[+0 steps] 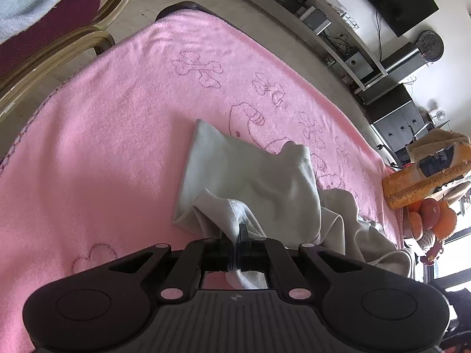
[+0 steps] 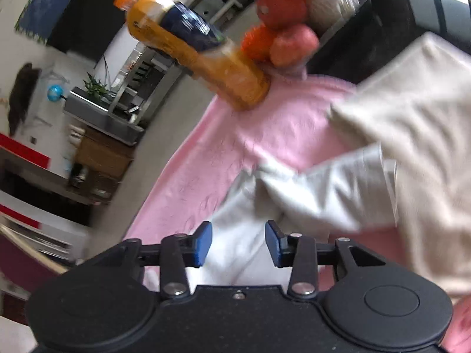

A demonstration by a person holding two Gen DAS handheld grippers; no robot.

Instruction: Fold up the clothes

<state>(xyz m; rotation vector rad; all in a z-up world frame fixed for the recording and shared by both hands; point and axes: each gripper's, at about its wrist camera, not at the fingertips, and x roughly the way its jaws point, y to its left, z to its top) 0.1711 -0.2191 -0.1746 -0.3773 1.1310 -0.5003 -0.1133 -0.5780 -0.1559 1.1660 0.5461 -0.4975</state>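
A pale grey garment [image 1: 247,176] lies partly folded on the pink blanket [image 1: 103,147]. My left gripper [image 1: 235,235] is shut on a bunched edge of this garment at its near side, lifting the cloth a little. In the right wrist view the same pale garment [image 2: 294,194] stretches across the blanket [image 2: 288,123], blurred. My right gripper [image 2: 238,242] stands open just above it, and its blue pads [image 2: 203,242] are apart with cloth beneath the gap, not pinched. A beige garment [image 2: 412,111] lies to the right, overlapping the grey one.
An orange drink bottle [image 1: 424,179] lies at the blanket's right edge next to a pile of oranges and apples [image 1: 435,217]. The bottle [image 2: 194,50] and fruit [image 2: 282,29] sit ahead of my right gripper. A wooden chair [image 1: 59,44] stands at the far left.
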